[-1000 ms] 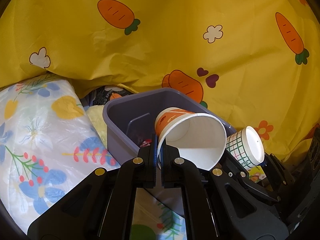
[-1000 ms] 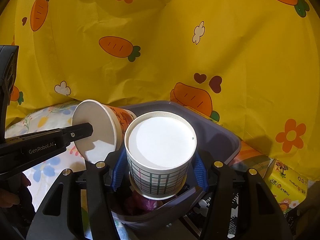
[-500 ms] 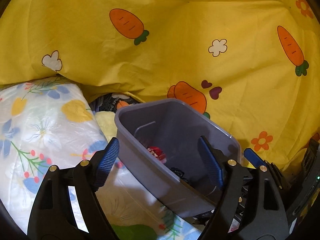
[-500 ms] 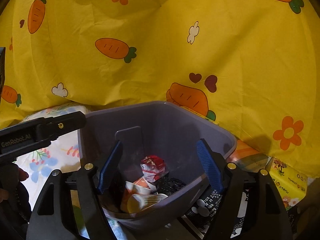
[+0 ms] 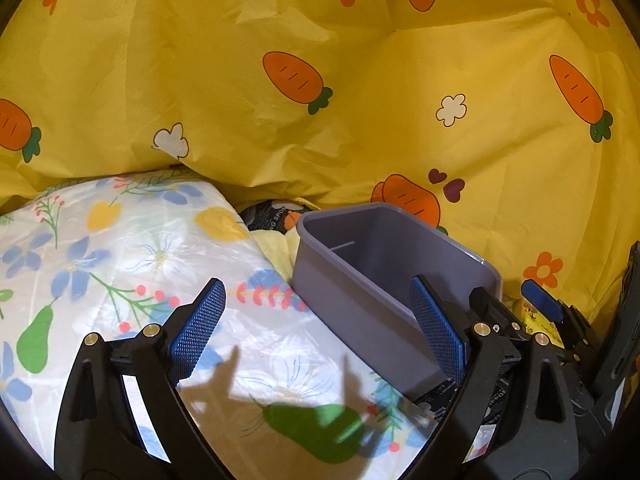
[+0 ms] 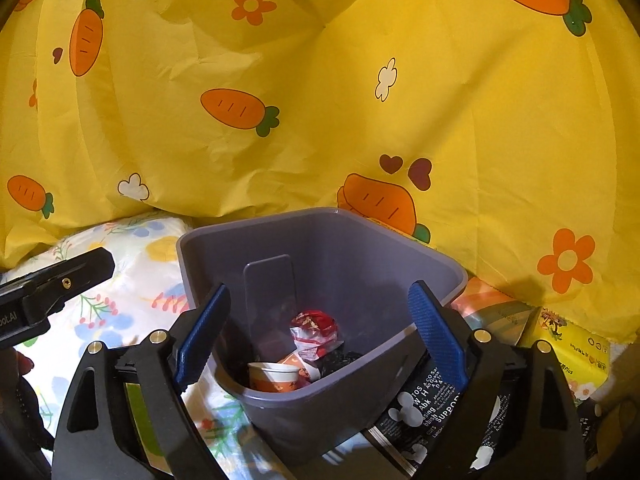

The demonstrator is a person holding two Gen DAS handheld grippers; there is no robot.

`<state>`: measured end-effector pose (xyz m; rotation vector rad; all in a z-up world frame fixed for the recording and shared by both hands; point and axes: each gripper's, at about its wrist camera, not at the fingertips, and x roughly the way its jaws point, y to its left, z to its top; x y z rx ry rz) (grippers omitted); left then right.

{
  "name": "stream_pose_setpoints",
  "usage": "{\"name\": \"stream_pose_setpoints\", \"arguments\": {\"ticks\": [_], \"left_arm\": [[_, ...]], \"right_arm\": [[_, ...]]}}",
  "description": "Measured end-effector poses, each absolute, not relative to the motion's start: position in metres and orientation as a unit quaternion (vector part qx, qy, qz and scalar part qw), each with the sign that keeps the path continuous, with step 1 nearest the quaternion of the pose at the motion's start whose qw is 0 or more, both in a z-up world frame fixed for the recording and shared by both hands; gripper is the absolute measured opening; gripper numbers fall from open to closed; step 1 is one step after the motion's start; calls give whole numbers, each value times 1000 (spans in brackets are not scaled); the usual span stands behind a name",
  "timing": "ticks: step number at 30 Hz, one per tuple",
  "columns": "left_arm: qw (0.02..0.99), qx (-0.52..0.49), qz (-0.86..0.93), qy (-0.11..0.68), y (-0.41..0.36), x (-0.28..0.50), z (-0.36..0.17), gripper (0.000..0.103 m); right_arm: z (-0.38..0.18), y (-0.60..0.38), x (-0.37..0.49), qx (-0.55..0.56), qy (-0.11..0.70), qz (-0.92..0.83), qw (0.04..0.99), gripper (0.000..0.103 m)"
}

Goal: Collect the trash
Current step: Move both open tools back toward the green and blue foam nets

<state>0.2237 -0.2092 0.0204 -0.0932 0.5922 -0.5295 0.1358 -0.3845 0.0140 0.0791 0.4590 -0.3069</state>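
A grey-purple plastic bin point(image 6: 420, 272) stands on the floral cloth. Inside it lie an orange paper cup point(image 6: 274, 376) on its side, a red wrapper point(image 6: 314, 326) and dark scraps. My right gripper point(image 6: 320, 340) hovers over the bin's near rim, jaws still opening, nothing between the pads. My left gripper point(image 5: 318, 334) is left of the bin point(image 5: 360, 280), jaws still opening, empty, with its right pad in front of the bin's near wall. The left gripper's finger point(image 6: 56, 284) shows at the left edge of the right wrist view.
A yellow carrot-print sheet point(image 5: 360, 100) rises behind everything. The white floral cloth point(image 5: 120, 260) covers the surface to the left. A black printed bag point(image 6: 424, 404) and a yellow packet point(image 6: 576, 352) lie right of the bin. A pale yellow cloth point(image 5: 276, 248) sits behind the bin.
Both grippers opened and let go of their paper cups, which dropped into the bin. The left gripper then drew away to the left of the bin; the right stayed over it.
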Motion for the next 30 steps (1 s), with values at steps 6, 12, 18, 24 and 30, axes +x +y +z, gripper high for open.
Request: {"name": "stream_pose_setpoints", "arguments": {"ticks": [6, 12, 18, 24, 30], "left_arm": [[930, -41, -237, 279, -189, 203, 21, 91], [940, -42, -206, 269, -160, 180, 20, 91], [953, -42, -136, 268, -114, 160, 15, 91], [963, -45, -39, 264, -53, 139, 10, 91], [958, -57, 54, 275, 10, 118, 0, 91]], "right_arm": [[17, -369, 123, 34, 224, -139, 964, 87], [18, -348, 111, 30, 224, -113, 967, 88], [14, -315, 112, 23, 238, -68, 969, 88], [7, -268, 121, 10, 252, -7, 968, 88], [2, -211, 135, -13, 267, 58, 962, 88]]}}
